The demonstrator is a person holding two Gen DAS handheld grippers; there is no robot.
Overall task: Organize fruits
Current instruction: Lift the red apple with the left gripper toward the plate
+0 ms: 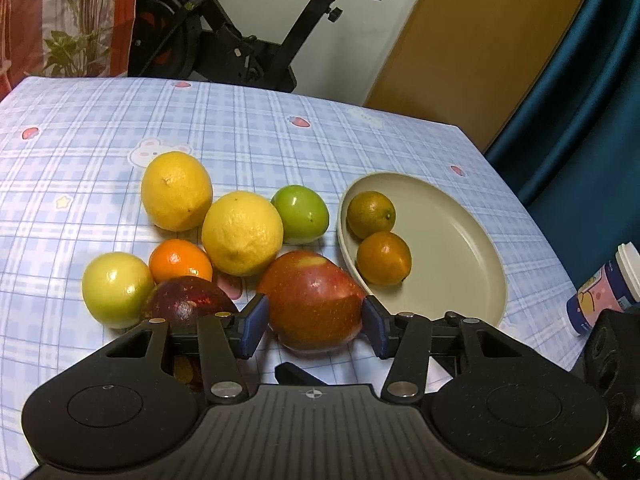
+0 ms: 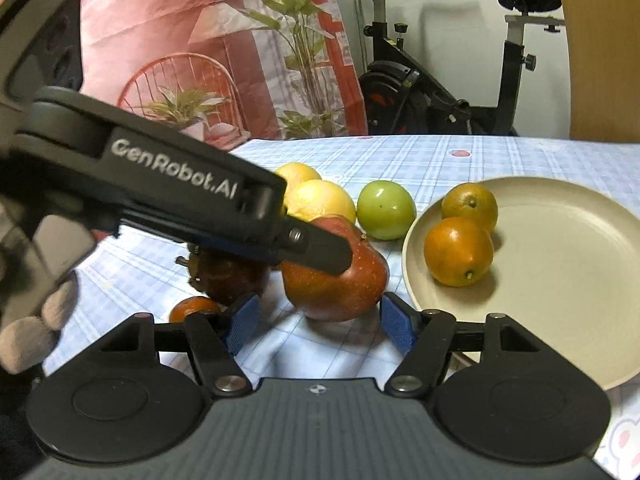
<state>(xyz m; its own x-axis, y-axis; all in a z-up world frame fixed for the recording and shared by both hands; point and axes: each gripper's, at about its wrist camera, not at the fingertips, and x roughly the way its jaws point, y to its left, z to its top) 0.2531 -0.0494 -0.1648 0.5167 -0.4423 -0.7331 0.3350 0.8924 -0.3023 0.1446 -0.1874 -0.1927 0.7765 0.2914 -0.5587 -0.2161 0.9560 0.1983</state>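
The red apple [image 1: 314,304], smooth and glossy with yellow streaks near its top, sits on the worktop [image 1: 100,140] between the blue ribbed pads of the left gripper [image 1: 314,324]; whether the pads press on its sides or merely flank it cannot be told. In the right wrist view the left gripper's black finger lies across the apple's top, and the right gripper [image 2: 320,326] stands open just short of the apple, its blue pads clear of the skin. Beside the apple lies a dark purple, rough-skinned fruit [image 1: 188,300], half hidden by the gripper linkage, and past it a small orange [image 1: 180,260] and a pale green round fruit [image 1: 117,289]. Farther back sit two pebbly yellow lemons [image 1: 242,232], touching each other, and another glossy green fruit [image 1: 301,214]. To the apple's right, a shallow matte beige plate [image 1: 460,240] holds two greenish-orange citrus fruits [image 1: 383,258] at its near-left rim. The worktop wears a blue checked cloth with strawberry and bunny prints. A white-capped bottle [image 1: 608,292] is cut off at the edge.
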